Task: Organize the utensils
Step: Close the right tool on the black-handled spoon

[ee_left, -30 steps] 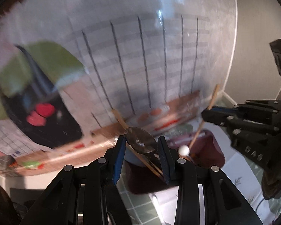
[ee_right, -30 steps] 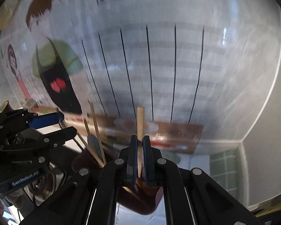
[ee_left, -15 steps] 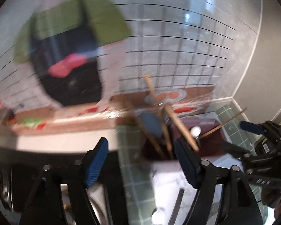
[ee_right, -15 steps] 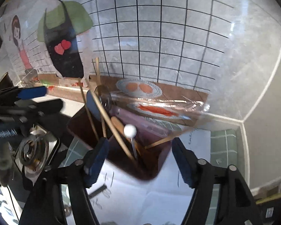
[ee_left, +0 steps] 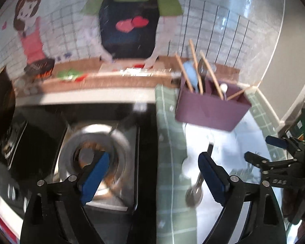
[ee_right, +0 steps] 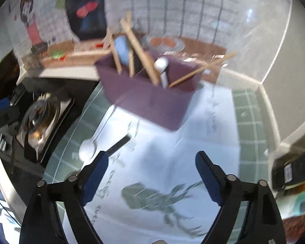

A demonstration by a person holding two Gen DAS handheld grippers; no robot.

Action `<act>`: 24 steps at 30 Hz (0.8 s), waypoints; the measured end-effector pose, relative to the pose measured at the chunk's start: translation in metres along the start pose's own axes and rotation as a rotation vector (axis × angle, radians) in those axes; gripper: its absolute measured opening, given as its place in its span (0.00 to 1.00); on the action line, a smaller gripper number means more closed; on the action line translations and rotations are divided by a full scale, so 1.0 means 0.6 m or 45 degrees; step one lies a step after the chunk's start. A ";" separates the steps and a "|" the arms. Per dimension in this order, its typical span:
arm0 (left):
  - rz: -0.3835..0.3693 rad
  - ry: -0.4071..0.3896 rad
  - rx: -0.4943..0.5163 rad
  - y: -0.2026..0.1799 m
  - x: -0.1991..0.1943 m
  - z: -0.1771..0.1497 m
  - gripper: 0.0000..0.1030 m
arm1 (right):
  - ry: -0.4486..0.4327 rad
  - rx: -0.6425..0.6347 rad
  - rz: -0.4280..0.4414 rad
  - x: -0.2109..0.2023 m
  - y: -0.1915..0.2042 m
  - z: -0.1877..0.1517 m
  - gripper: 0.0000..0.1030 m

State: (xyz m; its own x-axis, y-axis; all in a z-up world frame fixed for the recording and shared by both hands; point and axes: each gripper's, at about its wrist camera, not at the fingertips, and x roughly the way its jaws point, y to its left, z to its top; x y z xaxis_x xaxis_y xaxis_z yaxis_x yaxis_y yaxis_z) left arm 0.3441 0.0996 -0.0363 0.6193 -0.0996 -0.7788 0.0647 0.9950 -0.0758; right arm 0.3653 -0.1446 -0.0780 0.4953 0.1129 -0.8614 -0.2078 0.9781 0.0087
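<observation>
A purple utensil holder (ee_left: 210, 109) stands on the counter by the wall and holds several wooden chopsticks (ee_left: 211, 75), a blue spoon (ee_left: 190, 73) and a white-tipped utensil (ee_left: 223, 87). It also shows in the right wrist view (ee_right: 150, 97). A white spoon (ee_right: 95, 140) and a dark-handled utensil (ee_right: 120, 144) lie on the white mat in front of the holder. A metal spoon (ee_left: 195, 191) lies close to my left gripper. My left gripper (ee_left: 152, 181) is open and empty, above the counter. My right gripper (ee_right: 152, 177) is open and empty, above the mat.
A gas stove with a steel burner (ee_left: 95, 156) sits left of the holder, also seen in the right wrist view (ee_right: 38, 116). A white printed mat (ee_right: 172, 162) covers the green tiled counter (ee_left: 168, 142). A cartoon wall poster (ee_left: 130, 20) runs behind. The right gripper (ee_left: 278, 162) shows at the left view's right edge.
Both grippers let go of the utensils they held over the holder, opened wide and pulled back and down from it. The utensils now stand in the holder.
</observation>
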 end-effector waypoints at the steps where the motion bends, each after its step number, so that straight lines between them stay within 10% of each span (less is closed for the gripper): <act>1: 0.001 0.011 -0.013 0.006 -0.003 -0.014 0.87 | 0.014 0.006 -0.005 0.008 0.014 -0.006 0.89; 8: 0.039 0.035 -0.075 0.044 -0.025 -0.077 0.87 | 0.101 0.097 -0.006 0.069 0.074 -0.029 0.88; 12: 0.066 0.033 -0.092 0.065 -0.038 -0.095 0.87 | 0.144 0.199 -0.014 0.101 0.081 -0.021 0.67; 24: 0.070 0.072 -0.131 0.105 -0.039 -0.106 0.87 | 0.163 0.225 -0.105 0.147 0.111 -0.002 0.44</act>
State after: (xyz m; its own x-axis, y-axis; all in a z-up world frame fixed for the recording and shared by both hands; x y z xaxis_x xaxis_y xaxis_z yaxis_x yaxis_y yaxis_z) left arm 0.2837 0.1651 -0.0626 0.5745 -0.0471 -0.8171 -0.0507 0.9944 -0.0930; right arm 0.3941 -0.0699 -0.1543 0.3910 0.0192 -0.9202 -0.0144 0.9998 0.0147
